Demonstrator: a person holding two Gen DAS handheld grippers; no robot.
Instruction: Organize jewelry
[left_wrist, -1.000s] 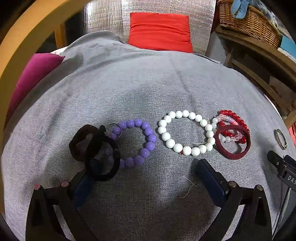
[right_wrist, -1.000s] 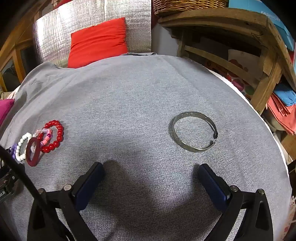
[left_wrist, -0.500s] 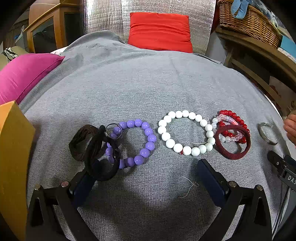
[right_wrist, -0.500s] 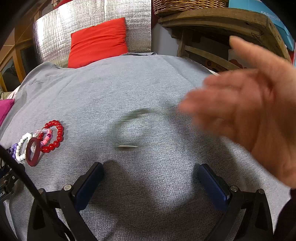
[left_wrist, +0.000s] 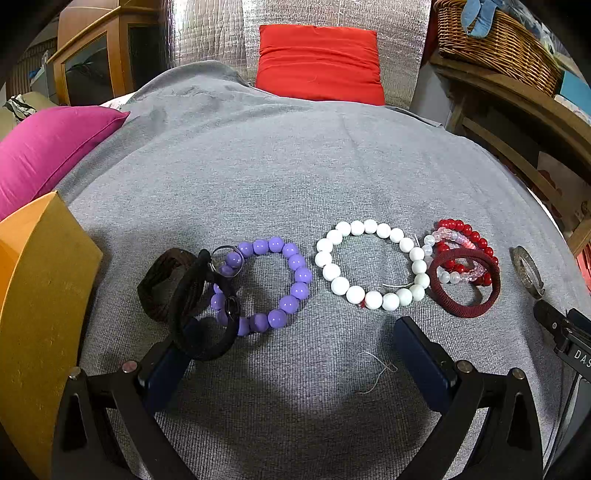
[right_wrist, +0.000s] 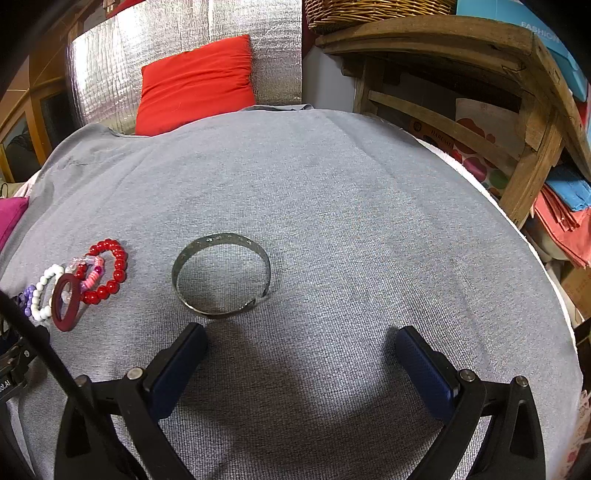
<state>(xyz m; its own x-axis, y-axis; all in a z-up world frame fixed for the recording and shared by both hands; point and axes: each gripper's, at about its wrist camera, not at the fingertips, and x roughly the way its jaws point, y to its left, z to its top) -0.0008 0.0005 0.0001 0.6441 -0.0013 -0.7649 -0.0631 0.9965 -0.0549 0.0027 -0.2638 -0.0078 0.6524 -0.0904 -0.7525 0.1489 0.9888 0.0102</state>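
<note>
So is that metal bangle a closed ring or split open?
Split open. The metal bangle lies flat on the grey cloth, and its band ends show a small gap at its near right side.

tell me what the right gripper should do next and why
Probably ease the right gripper forward and a little left, to bracket the metal bangle. Its jaws are open and empty, and the bangle lies flat on the grey cloth just ahead of the left finger, apart from the beaded bracelets lined up further left.
</note>
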